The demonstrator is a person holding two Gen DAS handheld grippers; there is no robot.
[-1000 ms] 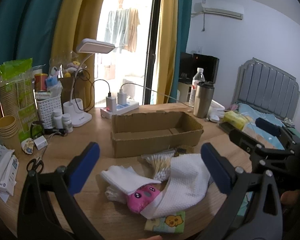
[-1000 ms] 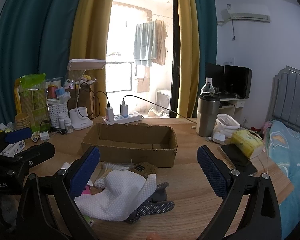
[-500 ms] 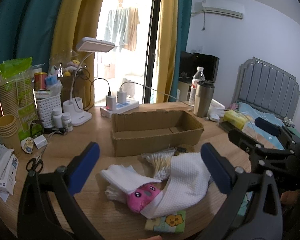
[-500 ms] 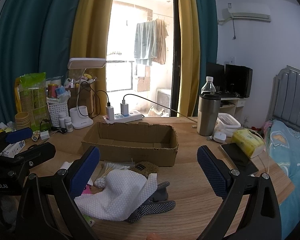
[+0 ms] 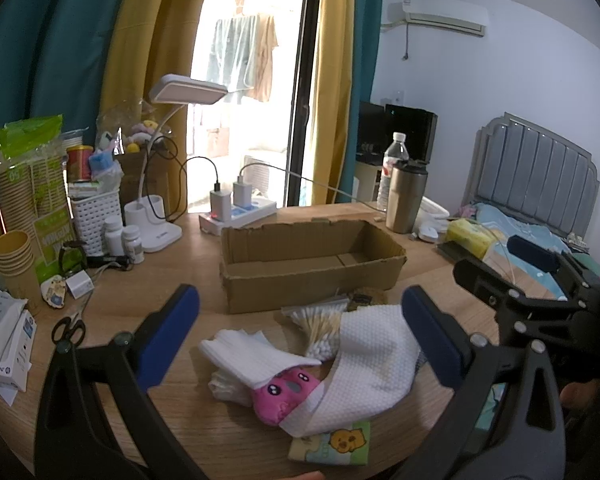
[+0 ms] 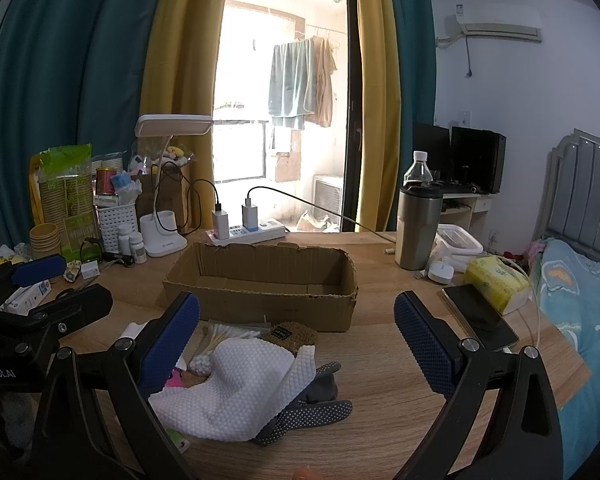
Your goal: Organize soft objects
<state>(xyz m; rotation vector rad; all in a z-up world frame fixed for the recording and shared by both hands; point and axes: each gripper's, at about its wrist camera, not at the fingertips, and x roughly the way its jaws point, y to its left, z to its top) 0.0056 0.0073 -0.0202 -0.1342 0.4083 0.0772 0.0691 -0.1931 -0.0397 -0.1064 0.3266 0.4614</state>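
Both grippers hover over the near edge of the wood table [image 6: 380, 380], jaws spread wide, nothing held. The soft-stuff pile sits btwn the grippers and the cardboard box [image 5: 312, 264], just in front of the box's near wall, not touching the fingers.

From the left gripper [image 5: 300, 336] the pile lies straight ahead and slightly below: white folded socks [image 5: 252, 354] toward its left finger, pink plush toy [image 5: 284, 394] tucked under them, white waffle cloth [image 5: 364, 368] toward its right finger, long axis running diagonally from near-left up to far-right. From the right gripper [image 6: 296, 340] the same cloth [image 6: 244, 392] lies low and left, close by its left finger; a grey dotted sock or glove [image 6: 312, 412] (can't tell which) pokes out under it.

Judgement: left gripper is centred on the pile, so it's nearer for socks/plush; right is better placed for the grey dotted piece.

Box is open-topped and looks empty inside. A bag of cotton swabs [image 5: 320, 320] and a brown knit item [image 6: 292, 334] lie just beside its front wall. A cartoon tissue pack [image 5: 332, 448] sits nearest the camera.
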